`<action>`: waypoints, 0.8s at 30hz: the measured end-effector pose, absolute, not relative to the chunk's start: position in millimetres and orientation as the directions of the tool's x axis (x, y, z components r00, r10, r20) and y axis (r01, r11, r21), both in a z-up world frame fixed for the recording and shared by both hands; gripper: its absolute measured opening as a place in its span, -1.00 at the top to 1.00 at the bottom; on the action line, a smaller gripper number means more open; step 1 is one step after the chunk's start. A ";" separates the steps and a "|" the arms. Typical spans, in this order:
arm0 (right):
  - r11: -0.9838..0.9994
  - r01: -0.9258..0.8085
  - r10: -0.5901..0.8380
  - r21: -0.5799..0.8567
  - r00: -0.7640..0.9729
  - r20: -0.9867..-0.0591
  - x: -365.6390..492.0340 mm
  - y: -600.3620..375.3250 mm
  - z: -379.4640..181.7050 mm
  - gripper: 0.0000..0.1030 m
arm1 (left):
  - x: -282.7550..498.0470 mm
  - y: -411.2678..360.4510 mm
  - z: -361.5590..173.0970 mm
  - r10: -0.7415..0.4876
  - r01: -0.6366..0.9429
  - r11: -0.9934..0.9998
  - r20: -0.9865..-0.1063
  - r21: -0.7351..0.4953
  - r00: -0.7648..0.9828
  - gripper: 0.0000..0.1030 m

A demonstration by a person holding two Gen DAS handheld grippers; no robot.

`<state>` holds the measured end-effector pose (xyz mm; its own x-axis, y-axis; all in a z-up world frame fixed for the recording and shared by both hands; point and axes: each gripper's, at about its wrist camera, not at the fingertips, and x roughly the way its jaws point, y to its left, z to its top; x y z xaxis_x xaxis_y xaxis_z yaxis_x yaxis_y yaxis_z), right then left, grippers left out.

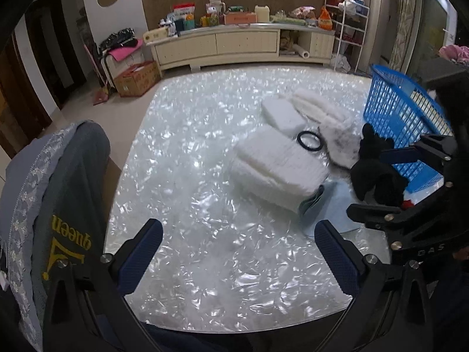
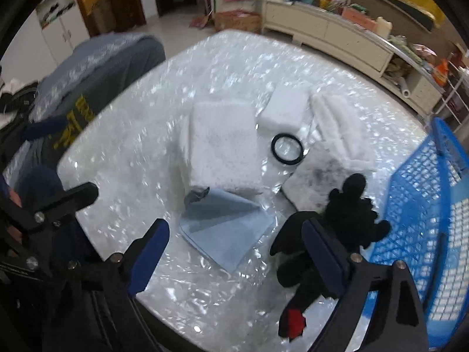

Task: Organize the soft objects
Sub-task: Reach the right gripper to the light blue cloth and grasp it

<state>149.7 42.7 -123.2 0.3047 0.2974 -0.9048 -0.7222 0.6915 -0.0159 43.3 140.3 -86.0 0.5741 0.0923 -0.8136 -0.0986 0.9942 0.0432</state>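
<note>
On the shiny white table (image 1: 181, 161) lie a folded white fluffy towel (image 1: 278, 167) (image 2: 222, 146), a white foam block (image 1: 283, 114) (image 2: 285, 110), a white furry piece (image 1: 328, 117) (image 2: 337, 129), a black ring (image 1: 309, 140) (image 2: 287, 149) and a light blue cloth (image 1: 331, 208) (image 2: 225, 228). A black plush toy (image 1: 375, 176) (image 2: 348, 214) lies beside the blue basket (image 1: 401, 117) (image 2: 433, 205). My right gripper (image 2: 236, 252) (image 1: 381, 182) is open, low over the blue cloth, with its right finger over the plush. My left gripper (image 1: 239, 252) is open over bare table at the near edge.
A chair draped in grey cloth with yellow lettering (image 1: 64, 193) (image 2: 88, 88) stands at the table's left edge. Beyond the table are a cluttered cream cabinet (image 1: 240, 44), a cardboard box (image 1: 137, 77) on the floor and a white wire rack (image 1: 348, 32).
</note>
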 end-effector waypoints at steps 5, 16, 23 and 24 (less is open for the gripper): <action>0.660 -0.751 0.276 0.002 0.240 -0.931 162.0 49.8 -144.6 -0.62 | 56.8 141.9 -100.4 0.055 -0.083 0.996 -0.842 0.012 0.536 -1.00; 0.580 -0.814 0.245 0.029 0.141 -0.959 179.8 60.3 -172.2 0.07 | 66.7 155.2 -114.6 0.024 -0.096 0.995 -0.854 -0.031 0.520 -1.00; 0.585 -0.810 0.274 0.051 0.138 -0.952 191.9 47.4 -173.5 0.87 | 66.3 155.7 -113.5 0.029 -0.098 0.995 -0.851 -0.027 0.525 -1.00; 0.580 -0.814 0.274 0.045 0.143 -0.951 191.3 44.5 -172.6 0.92 | 66.0 154.5 -112.8 0.032 -0.095 0.995 -0.850 -0.022 0.526 -1.00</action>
